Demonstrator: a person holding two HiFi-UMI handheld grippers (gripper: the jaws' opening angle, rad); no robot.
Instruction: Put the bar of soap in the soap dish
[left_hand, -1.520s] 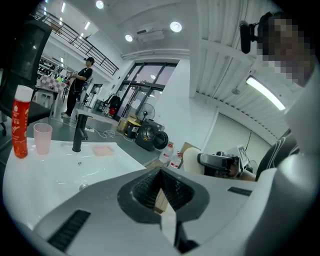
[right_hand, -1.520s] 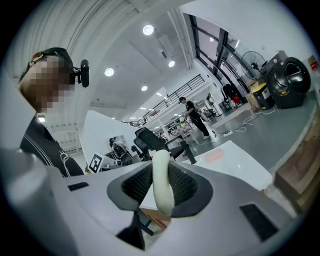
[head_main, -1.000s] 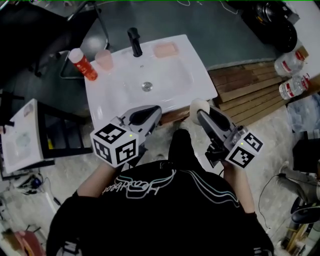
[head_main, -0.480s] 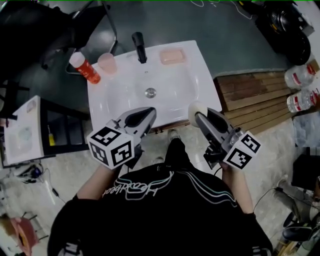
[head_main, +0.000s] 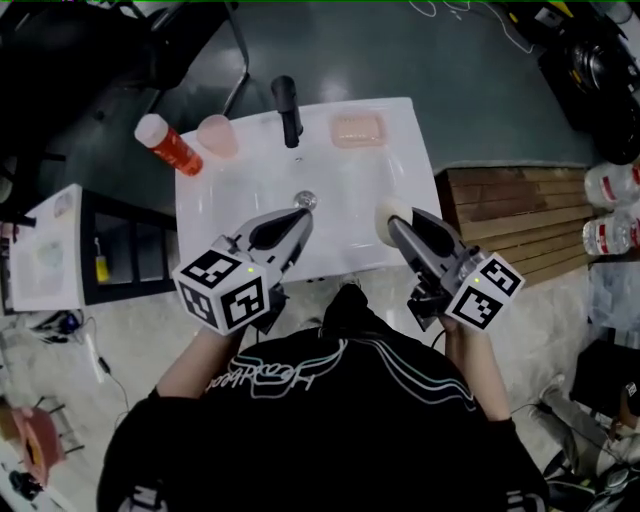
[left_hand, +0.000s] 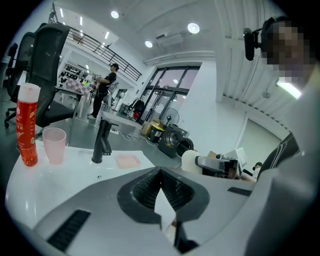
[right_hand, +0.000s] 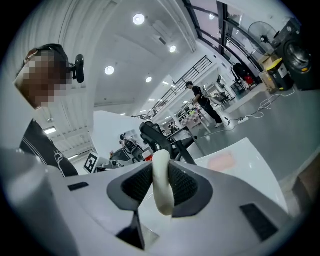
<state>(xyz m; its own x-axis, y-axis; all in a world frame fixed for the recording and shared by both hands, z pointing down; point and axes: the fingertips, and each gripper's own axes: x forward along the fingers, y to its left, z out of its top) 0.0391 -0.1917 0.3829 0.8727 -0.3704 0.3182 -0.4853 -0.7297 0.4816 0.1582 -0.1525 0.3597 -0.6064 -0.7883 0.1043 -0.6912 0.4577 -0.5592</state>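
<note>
Cream oval soap bar (right_hand: 162, 187) gripped edgewise in right claw (head_main: 395, 222); just carried forward over white sink (head_main: 415, 170). Pink rectangular soap dish (head_main: 358, 130) ahead of claw, nearer than before but not yet reached. Left claw (head_main: 297, 212) closed, empty, alongside.

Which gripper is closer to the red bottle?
Left. The left gripper is over the sink, front middle, nearer the red bottle at its back left corner; the right gripper, holding soap, is farther right.

Faucet (head_main: 288, 108) seemingly clear of soap dish (head_main: 358, 130)

A wooden pallet (head_main: 510, 215) lies on the floor (head_main: 480, 90) beneath round ceiling lights (left_hand: 193, 28).
</note>
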